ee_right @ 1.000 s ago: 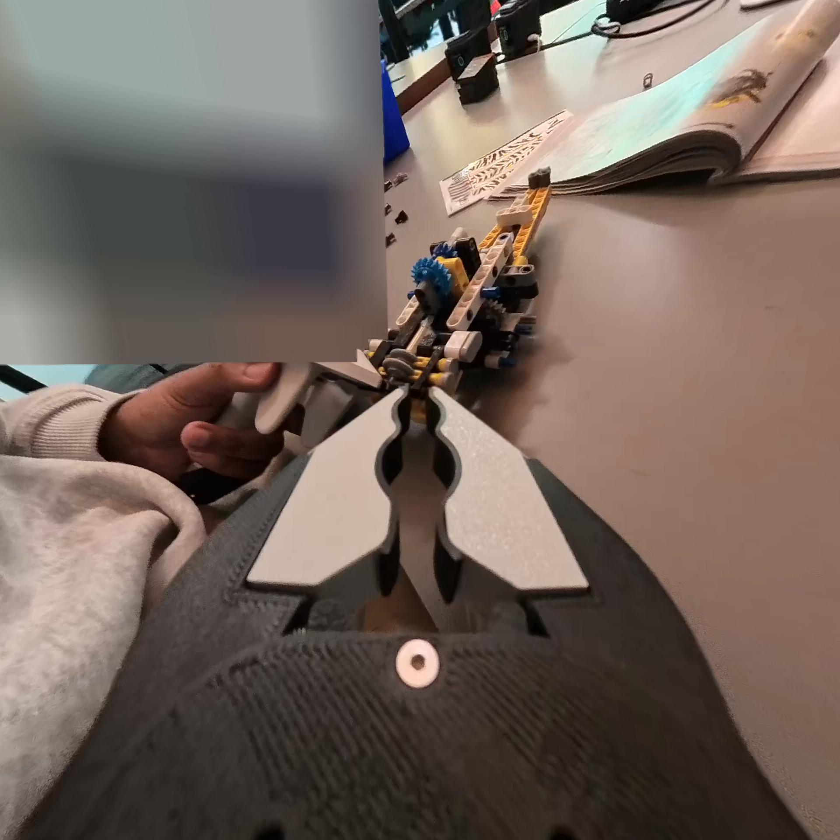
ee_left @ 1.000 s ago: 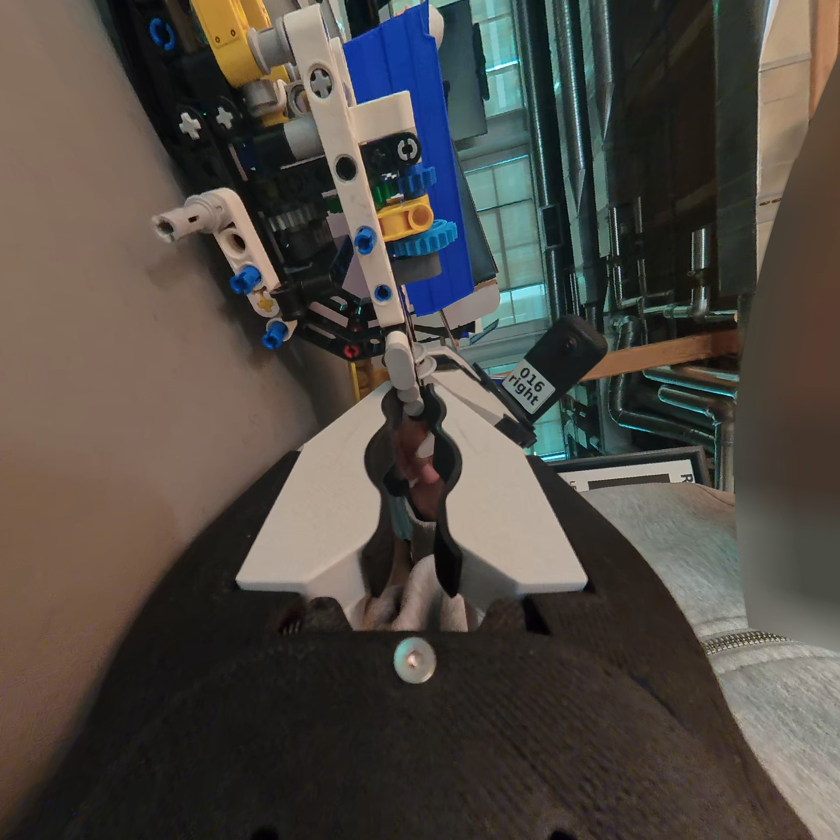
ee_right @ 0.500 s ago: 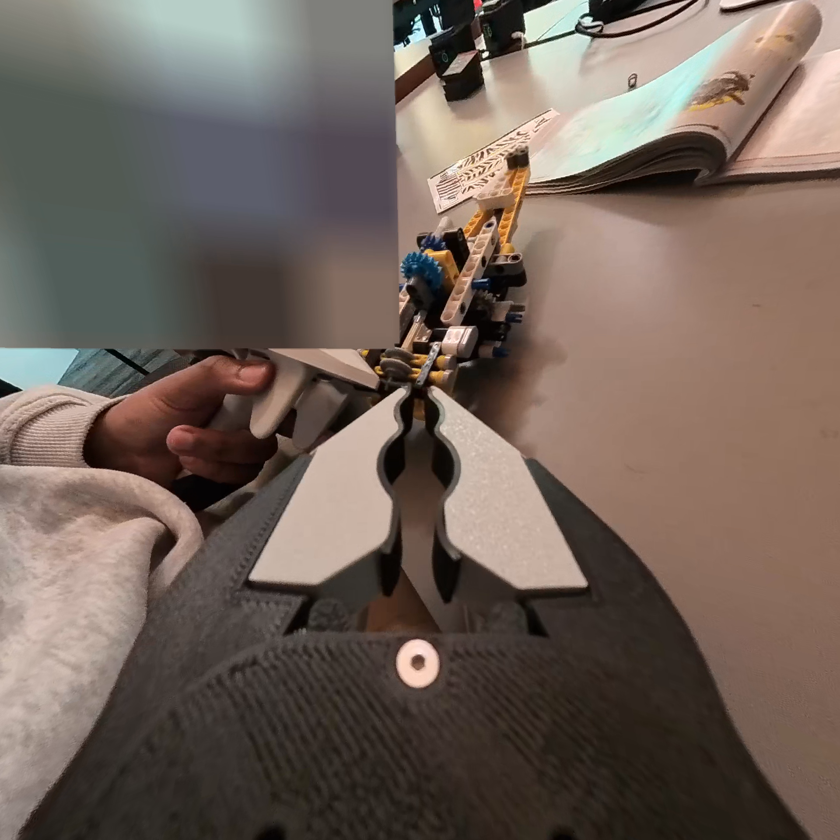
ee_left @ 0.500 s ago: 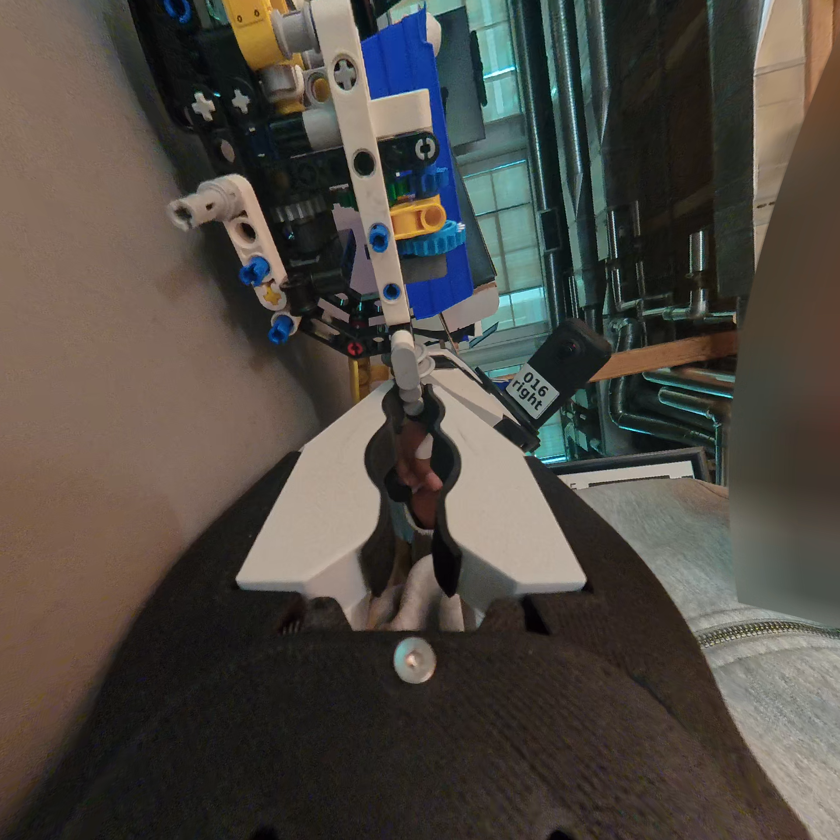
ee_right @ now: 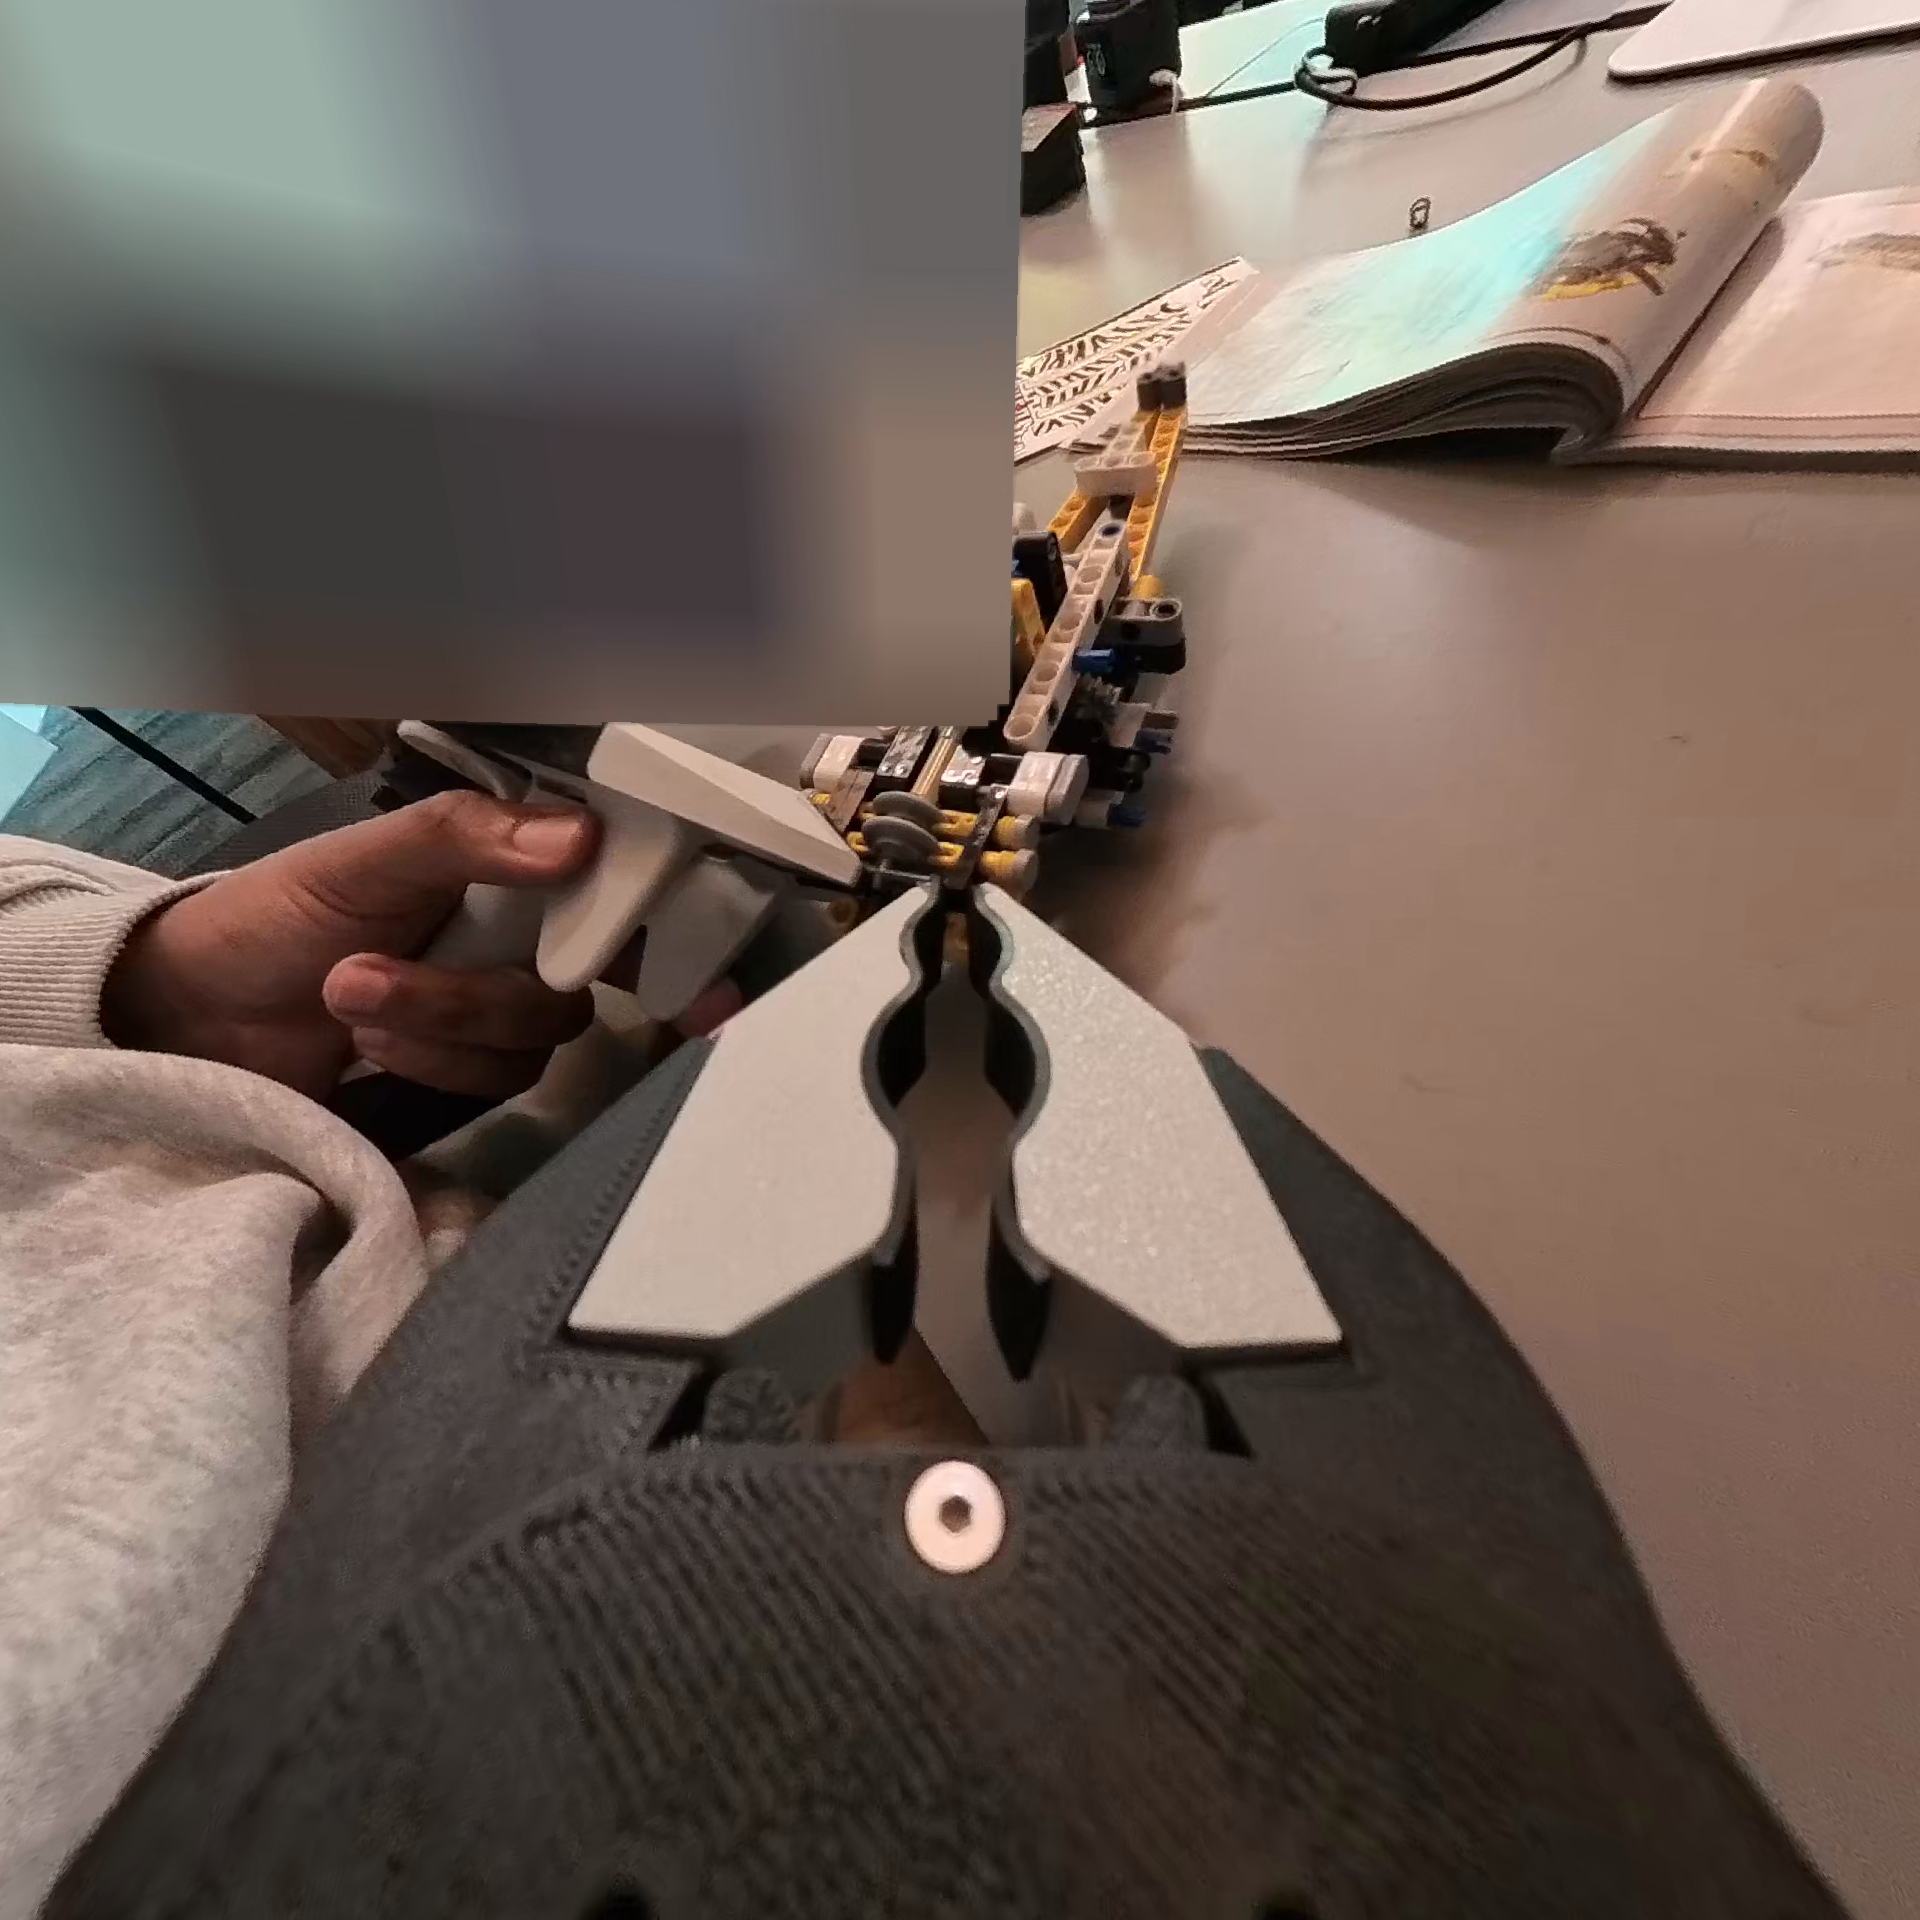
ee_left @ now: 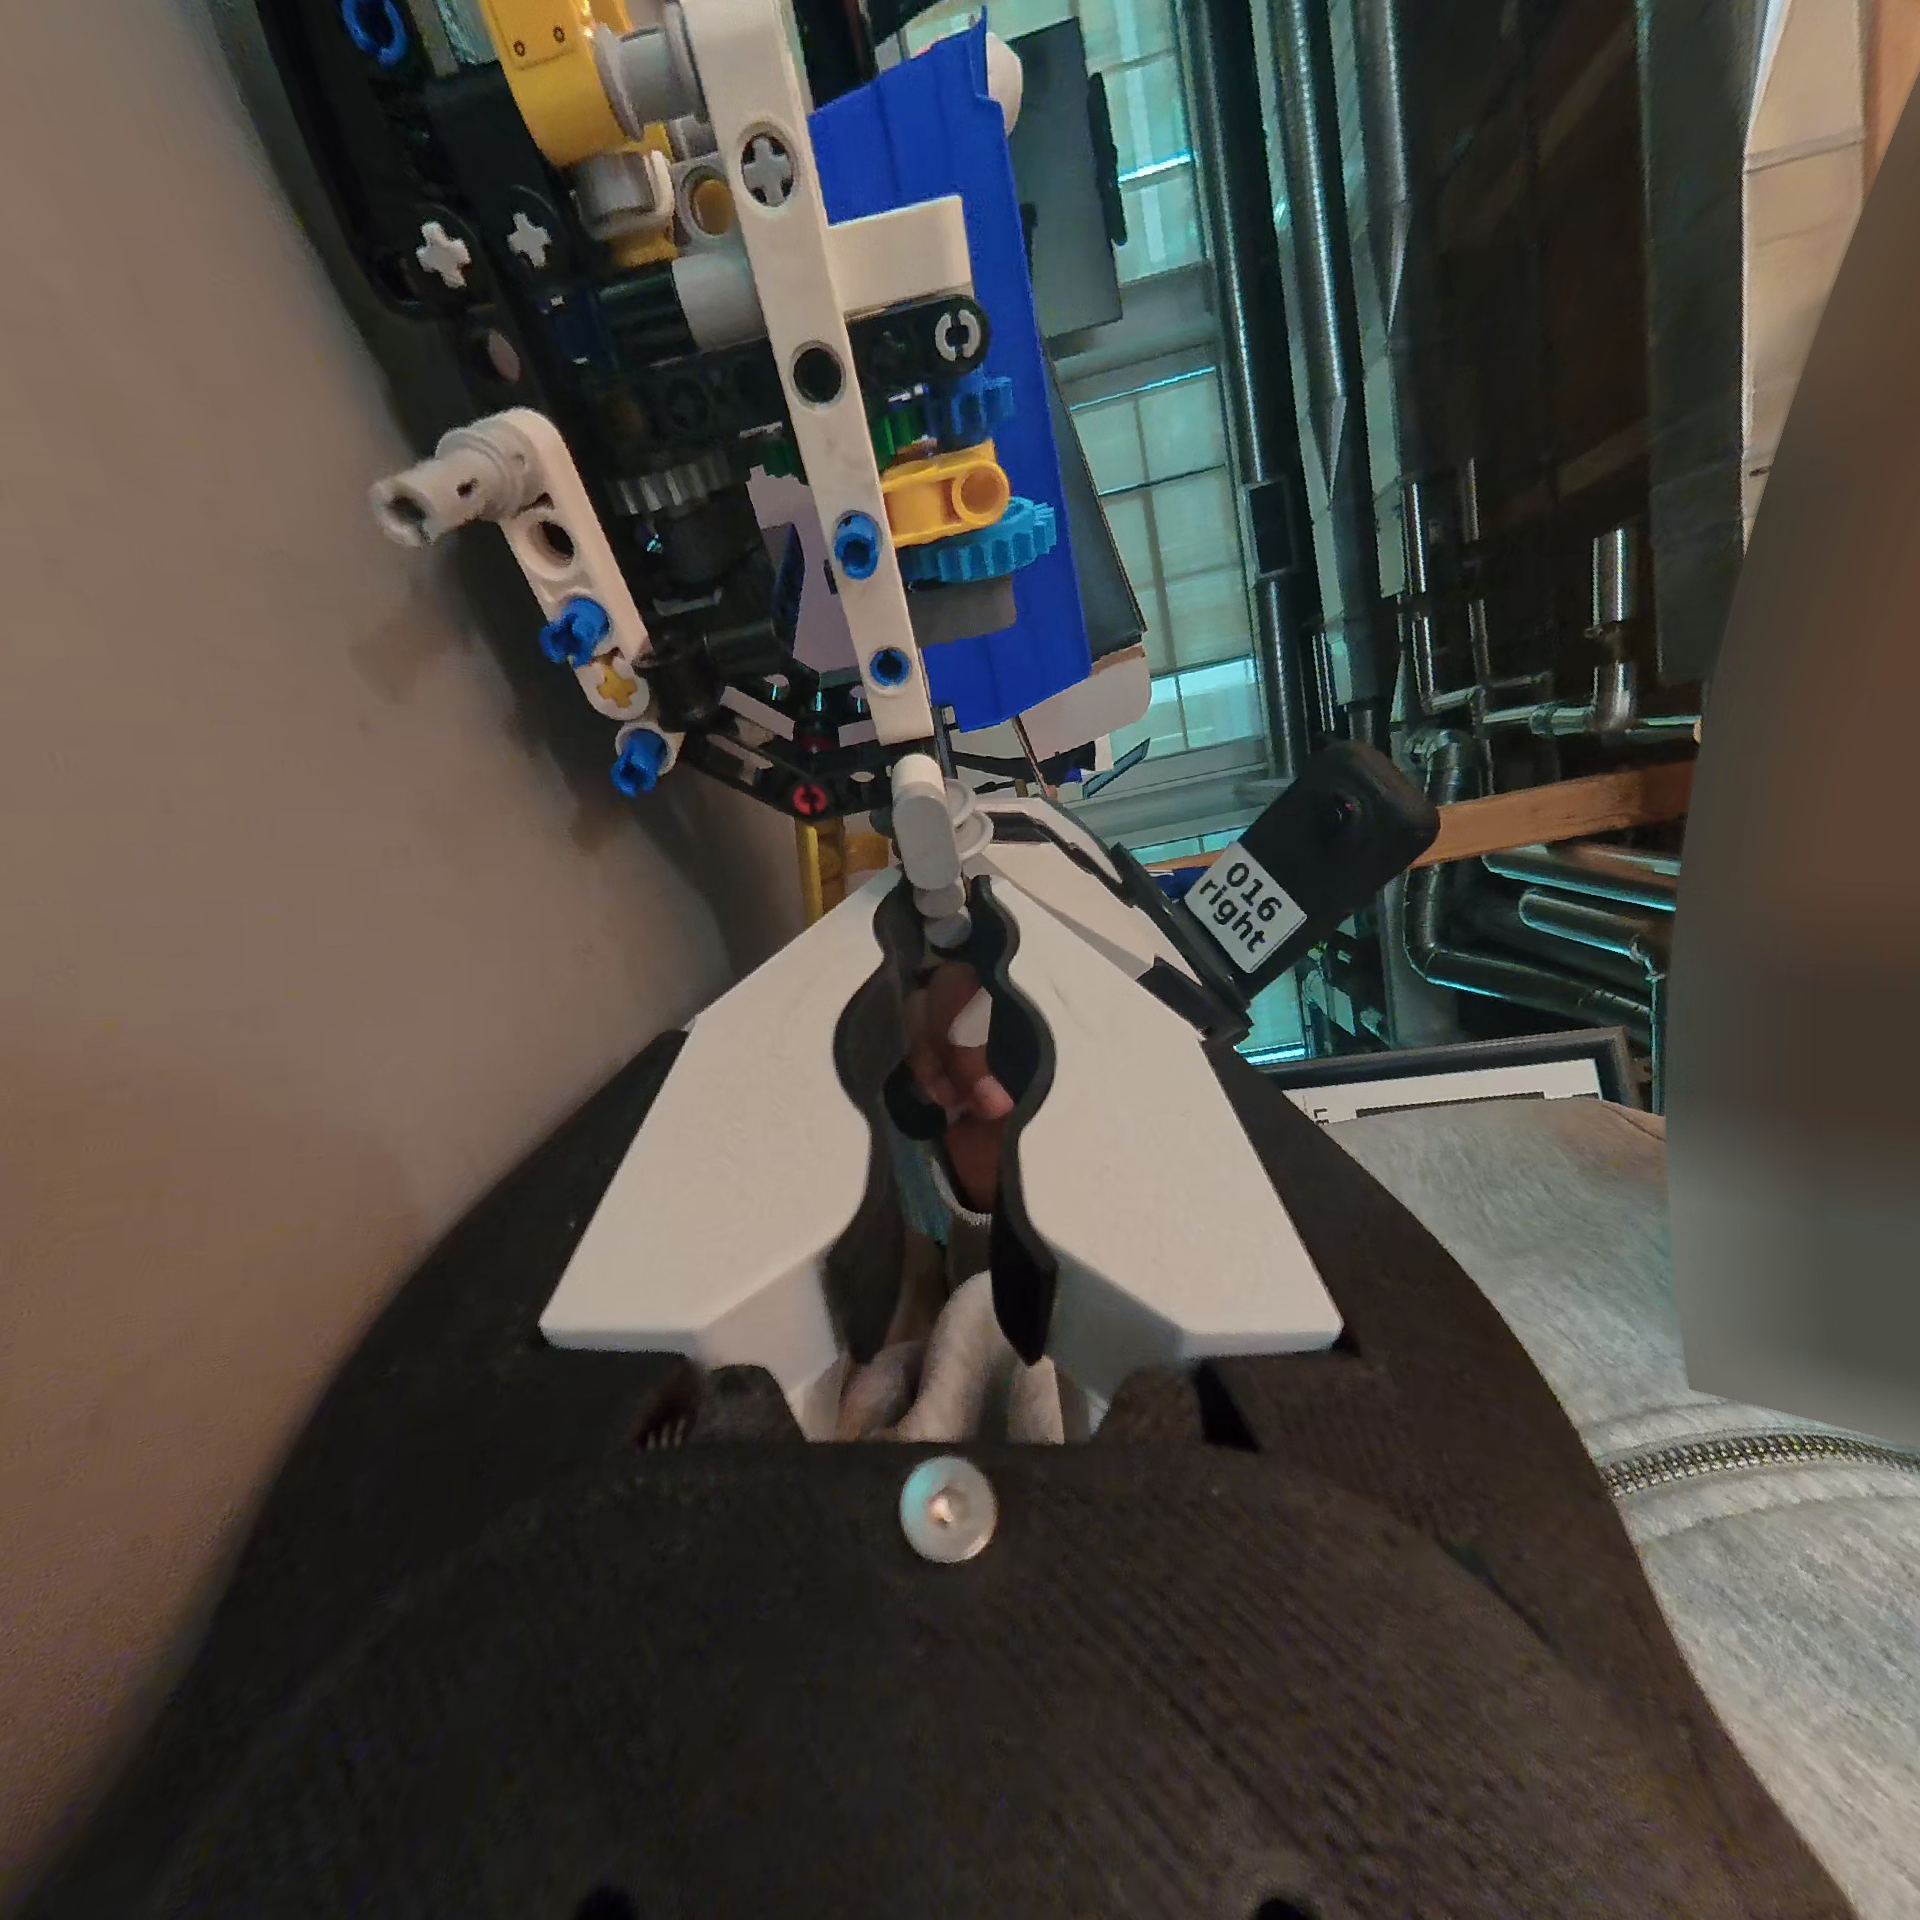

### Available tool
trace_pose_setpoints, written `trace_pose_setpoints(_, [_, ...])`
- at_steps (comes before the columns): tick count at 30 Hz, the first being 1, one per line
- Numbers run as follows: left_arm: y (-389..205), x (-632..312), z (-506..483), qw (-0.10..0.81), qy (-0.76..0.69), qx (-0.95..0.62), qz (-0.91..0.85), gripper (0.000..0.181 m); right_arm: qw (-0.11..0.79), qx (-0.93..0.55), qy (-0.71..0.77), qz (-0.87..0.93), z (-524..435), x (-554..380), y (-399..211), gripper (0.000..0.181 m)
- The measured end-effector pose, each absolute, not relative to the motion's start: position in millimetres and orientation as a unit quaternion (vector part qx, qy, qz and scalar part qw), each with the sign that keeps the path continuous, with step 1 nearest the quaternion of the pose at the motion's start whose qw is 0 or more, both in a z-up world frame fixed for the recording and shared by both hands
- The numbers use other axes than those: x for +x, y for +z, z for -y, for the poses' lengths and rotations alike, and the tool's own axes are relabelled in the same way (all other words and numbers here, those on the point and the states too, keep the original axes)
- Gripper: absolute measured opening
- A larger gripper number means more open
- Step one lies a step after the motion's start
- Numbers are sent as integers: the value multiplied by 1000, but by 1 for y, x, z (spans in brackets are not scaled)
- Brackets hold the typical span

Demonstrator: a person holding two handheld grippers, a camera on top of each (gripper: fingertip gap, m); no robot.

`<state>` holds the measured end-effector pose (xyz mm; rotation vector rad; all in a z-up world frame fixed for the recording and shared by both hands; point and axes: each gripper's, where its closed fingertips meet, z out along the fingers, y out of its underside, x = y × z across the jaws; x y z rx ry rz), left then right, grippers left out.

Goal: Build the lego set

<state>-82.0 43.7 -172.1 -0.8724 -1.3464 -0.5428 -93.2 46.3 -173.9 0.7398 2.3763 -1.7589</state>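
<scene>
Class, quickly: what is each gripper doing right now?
Left gripper: shut on a grey pin of the lego model.
Right gripper: shut on the lego model.

The right tool [ee_right: 951,906] pinches the near end of the lego model [ee_right: 1081,665] on the tabletop [ee_right: 1507,831]; the left tool [ee_right: 868,883] meets it beside an open instruction booklet [ee_right: 1455,332].
</scene>
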Motion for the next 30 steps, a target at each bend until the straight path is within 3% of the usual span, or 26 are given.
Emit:
trace_pose_setpoints(8, [-171, -83, -43, 666, -240, -381, 594, 8, 50, 242, -587, -771, -45, -94, -172, 2])
trace_pose_setpoints(10, [-172, -82, -44, 663, -238, -385, 596, 8, 46, 235, -595, -767, -45, -94, -169, 11])
trace_pose_setpoints(30, [-171, -77, -43, 654, -259, -378, 602, 14, 31, 217, -576, -787, -45, -90, -176, 3])
